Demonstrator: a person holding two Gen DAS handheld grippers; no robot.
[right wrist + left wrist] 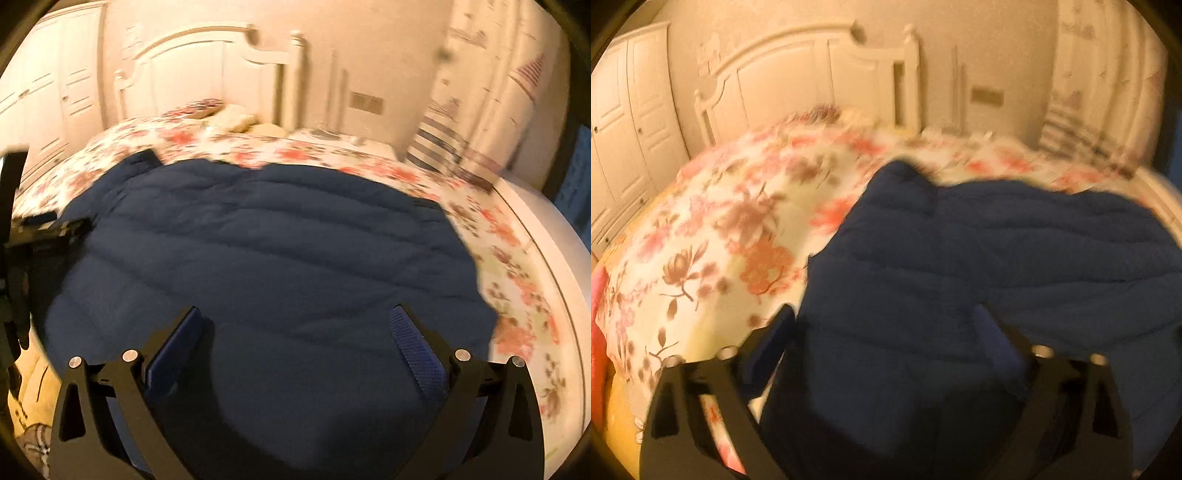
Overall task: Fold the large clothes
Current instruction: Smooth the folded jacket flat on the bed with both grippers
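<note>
Between the spread fingers of the left gripper [886,325] lay a dark blue quilted garment [979,266], its fabric filling the gap; the blurred picture did not show the pads pressing on it. The jaws stood wide apart. The right gripper [295,325] also had its jaws wide apart, with the same garment [258,251] spread flat beneath and ahead of them, and nothing held.

The garment lay on a bed covered by a floral bedspread [746,229]. In the left view, the garment's left edge ran up from beside the left finger, with open bedspread beyond it toward the bed's left side. In the right view, a narrower strip of bedspread separated the garment's right edge from the bed's white right edge [546,236]. More bedspread lay past the garment's far edge, up to the white headboard [207,66]. A dark object [18,236], probably the other gripper, showed at the left of the right view.
</note>
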